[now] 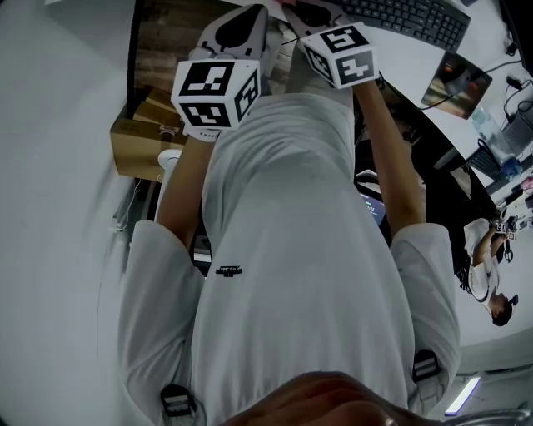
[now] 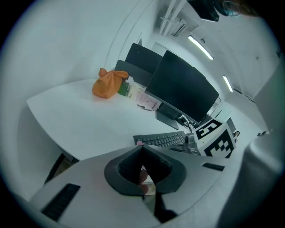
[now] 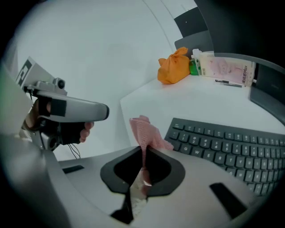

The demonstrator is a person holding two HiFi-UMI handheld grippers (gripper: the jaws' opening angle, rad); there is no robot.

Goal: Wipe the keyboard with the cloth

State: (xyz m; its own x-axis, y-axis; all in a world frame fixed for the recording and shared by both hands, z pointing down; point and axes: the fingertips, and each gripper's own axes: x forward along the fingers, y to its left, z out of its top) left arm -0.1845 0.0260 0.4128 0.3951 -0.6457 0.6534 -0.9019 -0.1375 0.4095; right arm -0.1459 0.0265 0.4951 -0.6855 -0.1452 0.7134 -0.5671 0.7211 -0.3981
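Observation:
The black keyboard point(image 3: 227, 149) lies on a white desk point(image 3: 147, 102), just right of my right gripper point(image 3: 144, 149). That gripper is shut on a pink cloth point(image 3: 146, 132), which sticks up past the jaws over the keyboard's left end. In the left gripper view my left gripper point(image 2: 142, 148) is shut with nothing in it, held above the desk edge short of the keyboard point(image 2: 162, 140). The head view has both grippers at the top, the left gripper point(image 1: 237, 29) beside the right gripper point(image 1: 315, 12), with the keyboard point(image 1: 404, 18) beyond.
An orange bag point(image 3: 173, 67) and a pack of wipes point(image 3: 222, 67) stand at the back of the desk. Dark monitors point(image 2: 182, 91) rise behind the keyboard. A cardboard box point(image 1: 141, 137) sits on the floor below the desk.

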